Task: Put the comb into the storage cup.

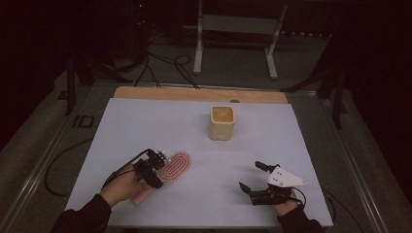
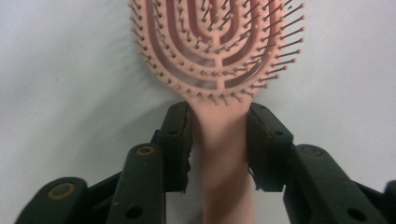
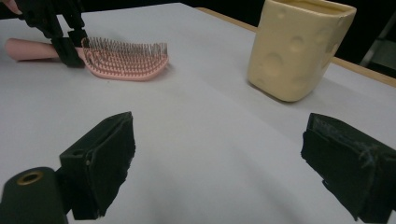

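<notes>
My left gripper (image 2: 218, 135) clamps the brush (image 1: 176, 165) by its neck, seemingly to steady it, near the table's (image 1: 145, 121) near-left corner; my right gripper (image 1: 252, 177) waits open near the near-right.

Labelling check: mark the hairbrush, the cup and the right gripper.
hairbrush (image 1: 178, 165), high view, bristle head.
cup (image 1: 222, 127), high view, front wall.
right gripper (image 1: 250, 177), high view, midway between its fingertips.

Bkgd: table w/ white sheet (image 1: 145, 126), dim room behind.
Wooden board (image 1: 194, 93) shows at sheet's far edge; metal rail (image 1: 43, 160) along table's left side. On grey floor (image 1: 233, 73) beyond: white metal frame (image 1: 238, 24), black cables (image 1: 165, 60) looping just left of it.
</notes>
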